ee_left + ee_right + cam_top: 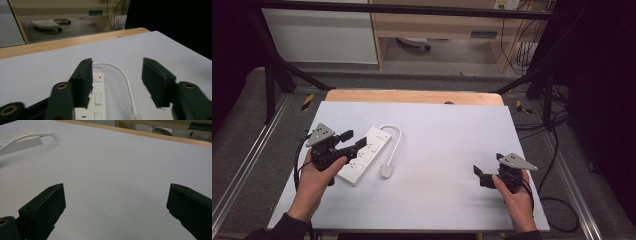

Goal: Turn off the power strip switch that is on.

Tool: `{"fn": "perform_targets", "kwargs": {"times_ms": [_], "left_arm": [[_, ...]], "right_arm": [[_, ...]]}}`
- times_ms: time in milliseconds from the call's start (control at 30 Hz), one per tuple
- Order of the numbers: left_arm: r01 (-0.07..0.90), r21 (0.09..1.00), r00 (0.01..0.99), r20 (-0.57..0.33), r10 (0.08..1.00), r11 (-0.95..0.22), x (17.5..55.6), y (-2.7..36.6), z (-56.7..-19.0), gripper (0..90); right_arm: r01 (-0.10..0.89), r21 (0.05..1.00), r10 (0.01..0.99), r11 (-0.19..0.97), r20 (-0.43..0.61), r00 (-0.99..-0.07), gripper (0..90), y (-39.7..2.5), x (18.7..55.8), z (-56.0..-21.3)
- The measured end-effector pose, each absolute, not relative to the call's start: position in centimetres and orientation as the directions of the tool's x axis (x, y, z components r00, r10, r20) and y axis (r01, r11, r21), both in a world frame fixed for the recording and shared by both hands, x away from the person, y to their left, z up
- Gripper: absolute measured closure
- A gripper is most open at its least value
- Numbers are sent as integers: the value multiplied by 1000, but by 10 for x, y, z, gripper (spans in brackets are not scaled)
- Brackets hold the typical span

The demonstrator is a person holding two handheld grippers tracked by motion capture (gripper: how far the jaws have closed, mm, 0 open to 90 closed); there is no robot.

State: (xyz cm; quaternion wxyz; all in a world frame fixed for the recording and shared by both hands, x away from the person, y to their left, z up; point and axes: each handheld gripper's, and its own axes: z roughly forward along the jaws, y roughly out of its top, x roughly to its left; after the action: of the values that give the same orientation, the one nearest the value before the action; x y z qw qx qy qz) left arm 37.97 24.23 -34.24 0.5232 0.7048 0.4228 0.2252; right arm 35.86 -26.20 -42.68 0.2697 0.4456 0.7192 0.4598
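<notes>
I see a white power strip (364,154) lying flat on the left half of the desk (447,135), set on a slant with one end toward the person's left hand (314,182). Its short white cord (396,142) loops out from the far end and curls back to a white plug (386,170) lying just beside the strip's right edge. From the left gripper view I make out a rocker switch with a red mark (97,77) and some socket faces, but the near part of the strip is cut off by the bottom edge and partly covered by one jaw.

The left tongs (354,140) hover over the strip's near-left portion, jaws apart, and I cannot tell from above whether they touch it; in their own view (116,82) the gap stands open over the strip and the cord, clamping nothing.

The right tongs (479,175) sit well apart from the strip, low over bare surface at the desk's right side, held by the right hand (516,197). In the right gripper view (115,207) the jaws stand wide apart with only the pale sheet between them, and the strip shows blurred at the upper left corner (22,141), cut by the frame.

Beyond the desk's wooden back edge (412,96), a pale cabinet (319,37) and cables (524,45) sit in dim light; the far corners are too dark for me to read.
</notes>
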Motion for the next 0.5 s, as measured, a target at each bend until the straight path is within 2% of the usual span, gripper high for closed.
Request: {"fn": "perform_targets", "kwargs": {"times_ms": [67,100,133,200,233,333,467,500], "left_arm": [[362,928,541,-128,831,-92,381,242,-342,491],[364,926,544,-128,829,-96,382,242,-342,491],[364,926,550,-126,825,-101,384,242,-342,555],[364,926,561,-132,817,-100,386,242,-342,580],[363,926,567,-136,813,-98,387,242,-342,636],[363,927,573,-145,807,-90,391,242,-342,714],[374,923,580,-157,799,-91,396,240,-344,777],[376,922,580,-160,799,-89,397,240,-345,842]], "right_arm": [[394,901,889,181,22,-457,27,-262,359,-427],[394,901,889,181,22,-457,27,-262,359,-427],[392,902,890,180,20,-456,28,-262,359,-427],[393,902,890,176,24,-455,29,-262,359,-427],[393,902,891,178,22,-454,30,-263,359,-426],[396,901,892,176,23,-451,31,-263,359,-426],[397,900,893,177,23,-450,32,-263,359,-427],[397,900,893,177,24,-450,33,-263,359,-427]]}}
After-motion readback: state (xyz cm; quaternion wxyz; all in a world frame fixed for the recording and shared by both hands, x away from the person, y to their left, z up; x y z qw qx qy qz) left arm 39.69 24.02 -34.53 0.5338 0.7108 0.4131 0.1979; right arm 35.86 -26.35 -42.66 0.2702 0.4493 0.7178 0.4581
